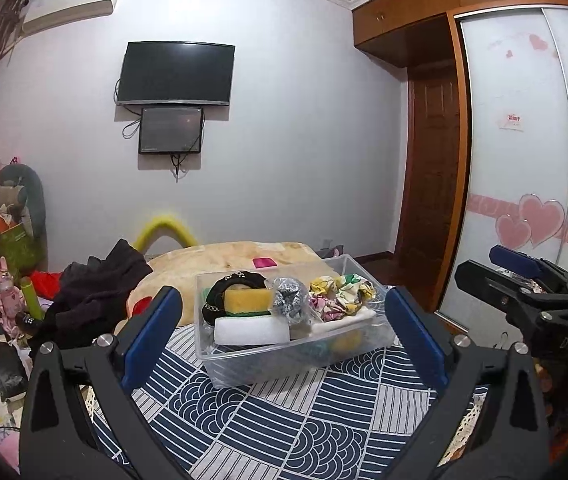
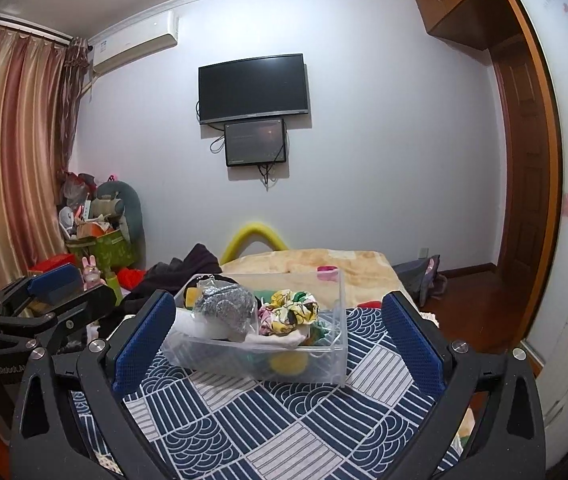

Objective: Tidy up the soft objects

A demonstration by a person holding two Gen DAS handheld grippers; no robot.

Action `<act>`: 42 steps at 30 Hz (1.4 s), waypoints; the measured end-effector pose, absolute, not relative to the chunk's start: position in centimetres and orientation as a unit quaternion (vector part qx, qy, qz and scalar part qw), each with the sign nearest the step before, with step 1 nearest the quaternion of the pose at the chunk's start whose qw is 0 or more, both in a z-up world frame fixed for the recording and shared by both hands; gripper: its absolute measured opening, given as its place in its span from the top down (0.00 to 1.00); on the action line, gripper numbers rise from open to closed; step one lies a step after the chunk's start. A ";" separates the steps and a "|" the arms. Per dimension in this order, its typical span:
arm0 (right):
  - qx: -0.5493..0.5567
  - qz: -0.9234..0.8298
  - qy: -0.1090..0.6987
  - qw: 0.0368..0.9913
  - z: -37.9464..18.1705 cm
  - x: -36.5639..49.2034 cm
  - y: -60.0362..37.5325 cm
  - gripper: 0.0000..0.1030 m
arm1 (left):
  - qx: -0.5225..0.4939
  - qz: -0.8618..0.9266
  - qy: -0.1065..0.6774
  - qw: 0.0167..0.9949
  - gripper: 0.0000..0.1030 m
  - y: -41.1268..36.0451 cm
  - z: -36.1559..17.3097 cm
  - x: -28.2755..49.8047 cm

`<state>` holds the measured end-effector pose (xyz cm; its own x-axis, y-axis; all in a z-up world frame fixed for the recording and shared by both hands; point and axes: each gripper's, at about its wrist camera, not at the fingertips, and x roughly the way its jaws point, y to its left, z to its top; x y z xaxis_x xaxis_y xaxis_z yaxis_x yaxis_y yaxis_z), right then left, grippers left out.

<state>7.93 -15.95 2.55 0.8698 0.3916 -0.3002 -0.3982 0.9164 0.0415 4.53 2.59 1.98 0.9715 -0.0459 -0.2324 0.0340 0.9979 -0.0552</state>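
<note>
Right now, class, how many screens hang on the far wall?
2: a large dark television high on the wall, and a smaller screen directly beneath it, with cables hanging below.

Ahead of the gripper, a pale wall [image 2: 363, 140] carries a dark television [image 2: 254, 87]. Striped curtains [image 2: 12, 140] hang far left; a wooden door [image 2: 523, 200] stands right.

A clear plastic bin [image 1: 284, 364] on the patterned bedspread holds sponges [image 1: 248, 301], scrunchies [image 1: 339, 294] and a silvery pouch [image 1: 289, 300].
</note>
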 end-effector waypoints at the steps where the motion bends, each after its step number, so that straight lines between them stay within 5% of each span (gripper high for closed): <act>1: -0.011 0.204 0.153 0.967 2.6 7.9 -16.0 0.00 | -0.026 -0.021 0.117 0.993 0.00 2.6 2.0 4.5; 42: -0.016 0.211 0.145 0.967 3.0 7.2 -15.6 0.00 | -0.027 -0.044 0.113 0.992 0.00 2.1 2.2 3.9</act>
